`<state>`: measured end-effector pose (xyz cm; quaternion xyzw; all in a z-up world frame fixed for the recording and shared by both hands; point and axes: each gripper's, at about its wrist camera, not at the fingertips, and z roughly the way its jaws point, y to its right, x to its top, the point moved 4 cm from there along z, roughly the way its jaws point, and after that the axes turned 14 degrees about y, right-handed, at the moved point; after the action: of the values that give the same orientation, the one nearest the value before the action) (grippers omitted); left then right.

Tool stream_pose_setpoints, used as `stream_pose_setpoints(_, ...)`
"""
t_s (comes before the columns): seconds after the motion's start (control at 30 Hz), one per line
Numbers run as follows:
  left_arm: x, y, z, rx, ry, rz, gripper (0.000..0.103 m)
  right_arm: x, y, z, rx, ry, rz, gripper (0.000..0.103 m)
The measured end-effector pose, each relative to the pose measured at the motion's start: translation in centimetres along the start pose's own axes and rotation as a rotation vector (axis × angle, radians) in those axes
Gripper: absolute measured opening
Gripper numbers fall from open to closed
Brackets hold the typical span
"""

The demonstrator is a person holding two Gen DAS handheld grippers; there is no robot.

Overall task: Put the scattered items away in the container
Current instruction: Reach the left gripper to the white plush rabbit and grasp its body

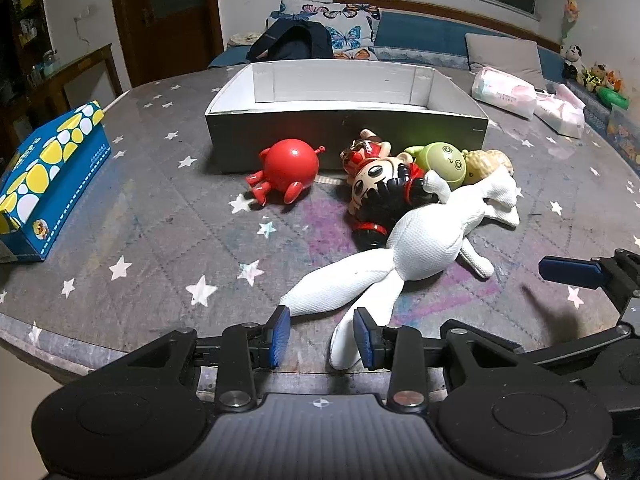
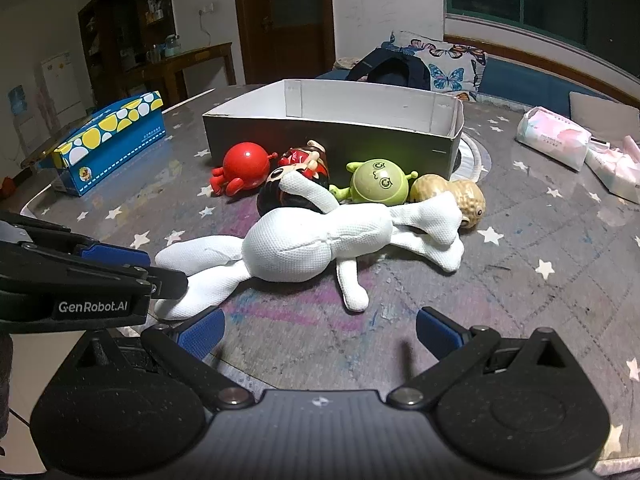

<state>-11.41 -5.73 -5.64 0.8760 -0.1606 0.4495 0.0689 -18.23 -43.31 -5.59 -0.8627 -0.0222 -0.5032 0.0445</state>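
A white plush rabbit [image 1: 424, 240] [image 2: 296, 248] lies on the starred table in front of a grey cardboard box [image 1: 344, 136] [image 2: 320, 136]. Against the box sit a red round toy [image 1: 286, 170] [image 2: 244, 166], a big-headed doll [image 1: 384, 188] [image 2: 288, 192], a green ball toy [image 1: 442, 160] [image 2: 378, 182] and a peanut toy [image 1: 488, 162] [image 2: 452, 196]. My left gripper [image 1: 322, 334] [image 2: 164, 270] is open at the rabbit's ears; one ear tip lies between its fingers, unsqueezed. My right gripper [image 2: 320, 330] stands open and empty just short of the rabbit's leg.
A blue and yellow tissue box [image 1: 48, 176] [image 2: 108, 140] stands at the left of the table. Soft tissue packs [image 1: 504, 92] [image 2: 554, 136] lie at the far right. The table's near edge runs just below both grippers. A sofa with cushions is behind.
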Motion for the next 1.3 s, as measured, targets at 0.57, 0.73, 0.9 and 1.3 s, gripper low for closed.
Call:
stream_pose_setpoints(0.57,1.4,0.3,1.1,-0.05,0.008,0.019,0.037,0.9,2.5,0.9,-0.03,-0.006,0.02,0.099)
stream_pose_setpoints(0.73,1.8,0.5,1.7,-0.073,0.003,0.032,0.037,1.4,3.9,1.3,-0.046,-0.004,0.047,0.094)
stream_pose_setpoints(0.9,1.9,1.0,2.4,-0.1,-0.006,0.06,0.037,2.1,5.5,2.1,-0.067,-0.005,0.069,0.09)
stream_pose_setpoints(1.3,2.2,1.9,3.7,-0.178,-0.012,0.135,0.037,3.6,6.2,4.1,0.038,-0.027,0.123,0.082)
